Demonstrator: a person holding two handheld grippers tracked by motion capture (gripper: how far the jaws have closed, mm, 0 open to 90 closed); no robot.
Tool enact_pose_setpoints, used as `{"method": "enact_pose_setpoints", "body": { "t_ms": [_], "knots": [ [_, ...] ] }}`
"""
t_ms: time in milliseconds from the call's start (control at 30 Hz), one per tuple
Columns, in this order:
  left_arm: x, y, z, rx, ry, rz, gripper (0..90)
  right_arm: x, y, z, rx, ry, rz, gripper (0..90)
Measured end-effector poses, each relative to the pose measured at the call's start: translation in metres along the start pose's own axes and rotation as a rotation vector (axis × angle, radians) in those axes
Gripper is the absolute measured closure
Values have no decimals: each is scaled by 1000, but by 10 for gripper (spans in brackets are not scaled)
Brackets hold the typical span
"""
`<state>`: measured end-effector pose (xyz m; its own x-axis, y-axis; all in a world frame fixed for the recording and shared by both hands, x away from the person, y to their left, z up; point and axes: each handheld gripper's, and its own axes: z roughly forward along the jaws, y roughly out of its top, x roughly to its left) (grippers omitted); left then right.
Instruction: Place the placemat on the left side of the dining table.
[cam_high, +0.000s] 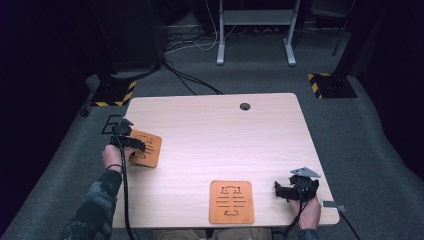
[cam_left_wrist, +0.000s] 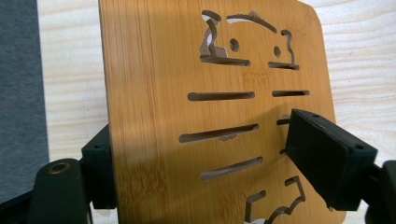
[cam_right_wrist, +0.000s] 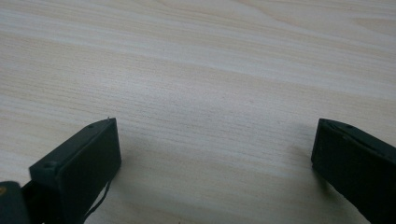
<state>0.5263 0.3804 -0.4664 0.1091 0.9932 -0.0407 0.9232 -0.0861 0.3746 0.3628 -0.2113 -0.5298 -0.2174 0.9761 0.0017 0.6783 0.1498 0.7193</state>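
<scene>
Left claw (cam_high: 134, 145): stood over the orange-brown bamboo board with cut-out slots and animal shapes (cam_high: 145, 148), one jaw under the board's left edge, the other above its face; jaws apart, pads seemingly clear of the wood rather than pressing.
Held board: lay at the left edge of the pale wooden table (cam_high: 210, 130), seen close up in the left gripper view (cam_left_wrist: 187, 116), apparently resting on the tabletop or just tilted off it; cannot tell which.
Right claw (cam_high: 286, 190): rested low at the near right corner of the table, jaws spread wide with bare tabletop between them (cam_right_wrist: 210, 116); held nothing.
Second bamboo board of the same cut-out pattern (cam_high: 231, 201): lay flat at the near edge, just beside the right claw, well apart from the first.
Step in hand: judged as letting go of the left board after setting it down.
Next move: likely called for drawing the left claw back off the board's edge without dragging it, then attending to the near board.
</scene>
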Motion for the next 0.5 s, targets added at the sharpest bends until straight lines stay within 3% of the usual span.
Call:
{"method": "enact_pose_setpoints", "body": {
  "t_ms": [133,500],
  "knots": [
    [0,0,2,6,20,8,166,0,0,0,0,-1,0,5],
    [5,-3,8,11,-17,-37,149,0,0,0,-2,0,-2,5]
  ]
}}
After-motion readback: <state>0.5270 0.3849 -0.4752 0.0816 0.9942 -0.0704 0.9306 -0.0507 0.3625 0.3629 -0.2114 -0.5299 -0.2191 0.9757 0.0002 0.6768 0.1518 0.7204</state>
